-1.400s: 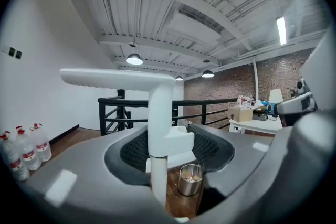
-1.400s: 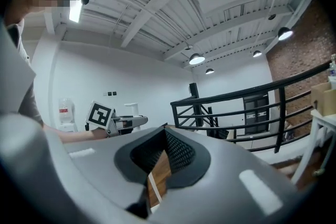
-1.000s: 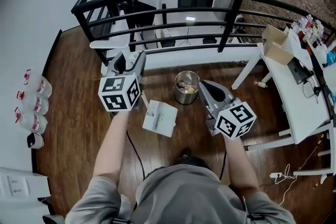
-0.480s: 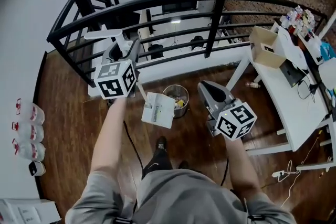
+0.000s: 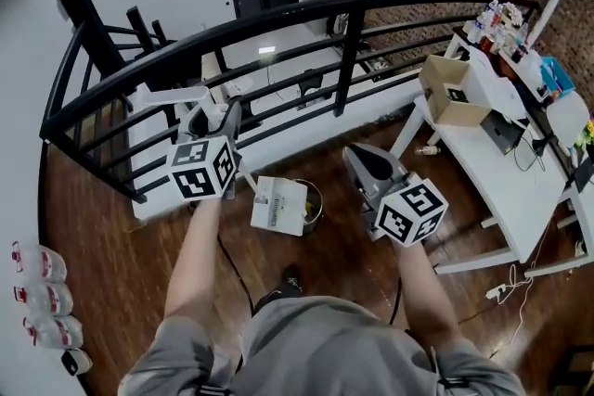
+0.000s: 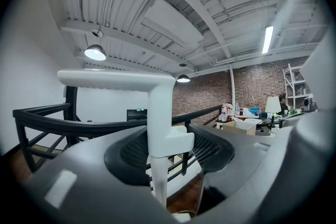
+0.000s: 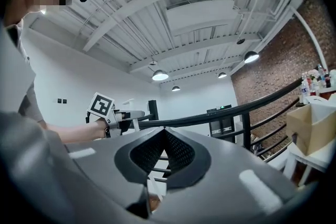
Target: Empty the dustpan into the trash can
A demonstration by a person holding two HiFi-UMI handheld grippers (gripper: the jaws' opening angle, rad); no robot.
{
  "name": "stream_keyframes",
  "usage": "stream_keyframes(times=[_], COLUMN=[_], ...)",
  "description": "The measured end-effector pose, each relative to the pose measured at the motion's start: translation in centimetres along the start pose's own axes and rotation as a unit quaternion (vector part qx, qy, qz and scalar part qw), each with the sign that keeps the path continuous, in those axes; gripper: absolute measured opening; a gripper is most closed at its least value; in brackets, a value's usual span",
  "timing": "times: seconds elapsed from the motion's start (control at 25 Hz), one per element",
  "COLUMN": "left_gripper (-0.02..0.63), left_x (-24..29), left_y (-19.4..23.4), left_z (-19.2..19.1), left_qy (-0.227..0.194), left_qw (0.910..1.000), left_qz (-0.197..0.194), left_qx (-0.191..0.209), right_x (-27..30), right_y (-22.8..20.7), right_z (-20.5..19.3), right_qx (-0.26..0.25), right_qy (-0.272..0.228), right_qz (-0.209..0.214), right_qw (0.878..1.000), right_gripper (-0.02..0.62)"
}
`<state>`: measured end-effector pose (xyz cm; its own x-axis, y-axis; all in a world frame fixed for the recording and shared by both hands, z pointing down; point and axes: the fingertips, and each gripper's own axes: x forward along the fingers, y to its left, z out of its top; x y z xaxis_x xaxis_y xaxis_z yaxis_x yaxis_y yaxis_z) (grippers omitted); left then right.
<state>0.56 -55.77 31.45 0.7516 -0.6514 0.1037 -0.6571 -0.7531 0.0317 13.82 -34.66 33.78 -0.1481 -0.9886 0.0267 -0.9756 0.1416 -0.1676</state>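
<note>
My left gripper [image 5: 212,118] is shut on the upright white handle [image 6: 159,139] of a dustpan. The white dustpan [image 5: 278,206] hangs below it, low over the left part of a round metal trash can [image 5: 315,198]. The pan hides most of the can. In the left gripper view the handle stands between the two dark pads, its top bar [image 6: 115,78] reaching left. My right gripper [image 5: 359,155] is held level to the right of the can, above the floor. It is shut, its pads [image 7: 164,136] meet and nothing is between them.
A black metal railing [image 5: 278,23] curves across just beyond the can. A white table [image 5: 520,181] with a cardboard box [image 5: 452,93] and clutter stands at the right. Plastic bottles [image 5: 37,292] lie on the wooden floor at the far left. Cables trail at the lower right.
The person has stepped toward the railing. Both grippers came forward with them, and the dustpan went from left of the trash can to partly over it.
</note>
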Motion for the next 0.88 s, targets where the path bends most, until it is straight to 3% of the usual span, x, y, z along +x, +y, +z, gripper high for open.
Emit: stream_keyframes(times=[0.4, 0.88], left_gripper=[0.224, 0.223], left_x=[8.0, 14.6], left_y=[1.8, -4.4], left_z=[-0.9, -1.6], left_qy=[0.04, 0.062], left_qw=[0.9961, 0.9849], left_qz=[-0.074, -0.145], left_qx=[0.027, 0.071], right_x=[5.3, 4.1], right_y=[-1.7, -3.7], right_z=[-0.7, 0.9], right_qx=[0.012, -0.01], right_qy=[0.004, -0.007], right_qz=[-0.056, -0.108], right_qw=[0.998, 0.994], right_gripper=[0.0, 0.0])
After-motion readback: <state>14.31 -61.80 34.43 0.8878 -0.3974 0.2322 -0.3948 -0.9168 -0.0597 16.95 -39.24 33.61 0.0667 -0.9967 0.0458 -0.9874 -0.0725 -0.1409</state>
